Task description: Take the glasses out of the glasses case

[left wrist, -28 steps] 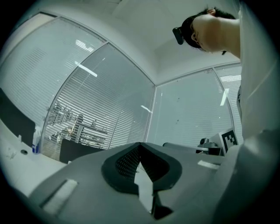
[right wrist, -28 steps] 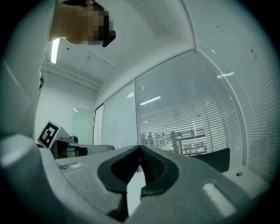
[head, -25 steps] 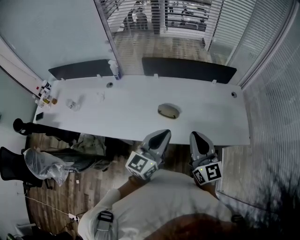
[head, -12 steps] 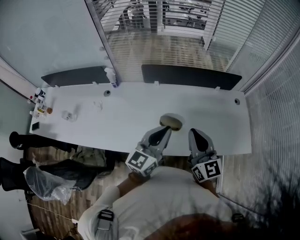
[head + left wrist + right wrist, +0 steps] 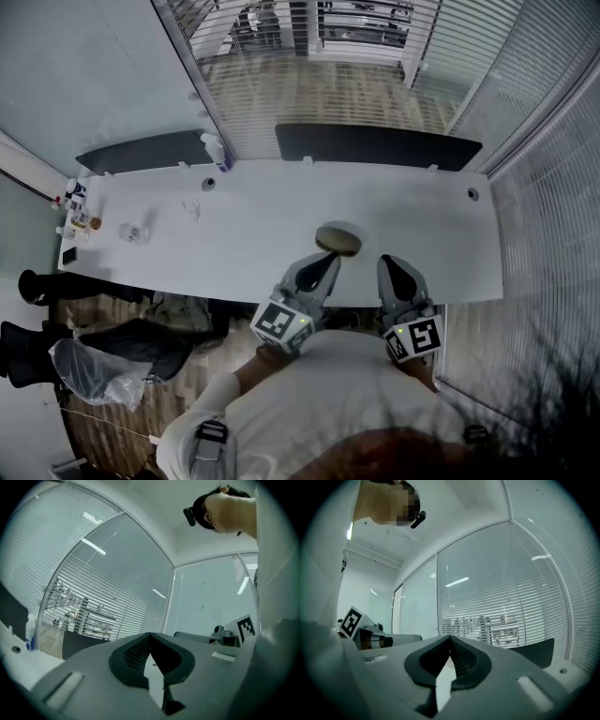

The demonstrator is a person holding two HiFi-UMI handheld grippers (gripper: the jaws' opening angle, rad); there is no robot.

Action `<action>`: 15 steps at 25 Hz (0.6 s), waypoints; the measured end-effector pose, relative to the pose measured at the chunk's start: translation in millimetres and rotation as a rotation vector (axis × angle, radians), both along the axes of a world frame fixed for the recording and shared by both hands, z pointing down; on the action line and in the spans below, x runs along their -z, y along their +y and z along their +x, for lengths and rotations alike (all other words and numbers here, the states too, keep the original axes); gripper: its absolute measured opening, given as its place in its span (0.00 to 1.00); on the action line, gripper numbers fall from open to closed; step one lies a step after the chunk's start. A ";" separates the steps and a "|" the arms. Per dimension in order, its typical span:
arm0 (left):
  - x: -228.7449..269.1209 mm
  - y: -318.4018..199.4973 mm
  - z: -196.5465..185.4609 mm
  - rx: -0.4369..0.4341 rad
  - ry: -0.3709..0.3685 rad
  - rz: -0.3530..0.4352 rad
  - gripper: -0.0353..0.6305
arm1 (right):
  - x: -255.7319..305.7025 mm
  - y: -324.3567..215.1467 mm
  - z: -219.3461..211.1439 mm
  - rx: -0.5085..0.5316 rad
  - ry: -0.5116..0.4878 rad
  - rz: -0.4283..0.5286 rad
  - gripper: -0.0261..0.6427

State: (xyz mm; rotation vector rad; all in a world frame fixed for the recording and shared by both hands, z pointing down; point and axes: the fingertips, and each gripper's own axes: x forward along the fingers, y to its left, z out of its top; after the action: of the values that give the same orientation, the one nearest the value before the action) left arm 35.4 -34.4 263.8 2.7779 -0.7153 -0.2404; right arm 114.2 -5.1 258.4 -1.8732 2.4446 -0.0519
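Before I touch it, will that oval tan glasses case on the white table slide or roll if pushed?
The oval tan glasses case lies flat and low, so probably no rolling. The white table looks smooth; it may slide from a one-sided push.

The long white table (image 5: 422, 225) carries an oval case (image 5: 338, 240) near its front edge, a bottle (image 5: 217, 150) at its back edge, a small clear thing (image 5: 133, 232) and small containers (image 5: 77, 208) at its left end.
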 end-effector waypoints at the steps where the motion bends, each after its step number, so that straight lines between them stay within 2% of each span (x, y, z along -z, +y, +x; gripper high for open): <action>1: 0.9 -0.2 1.9 0.004 0.002 -0.010 0.06 | 0.4 1.1 2.3 0.001 0.003 -0.004 0.04; 11: -0.1 10.0 18.3 0.007 0.006 0.002 0.06 | -0.9 6.4 14.9 0.012 0.008 -0.016 0.04; 15: -10.8 5.7 16.3 0.024 -0.022 -0.055 0.06 | -17.2 0.9 9.2 0.037 -0.015 -0.073 0.04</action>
State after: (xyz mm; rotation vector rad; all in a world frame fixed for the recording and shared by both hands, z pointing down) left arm 51.7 -28.7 274.6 2.7248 -0.7500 -0.1919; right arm 123.4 -4.2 275.6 -1.8484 2.4999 -0.1592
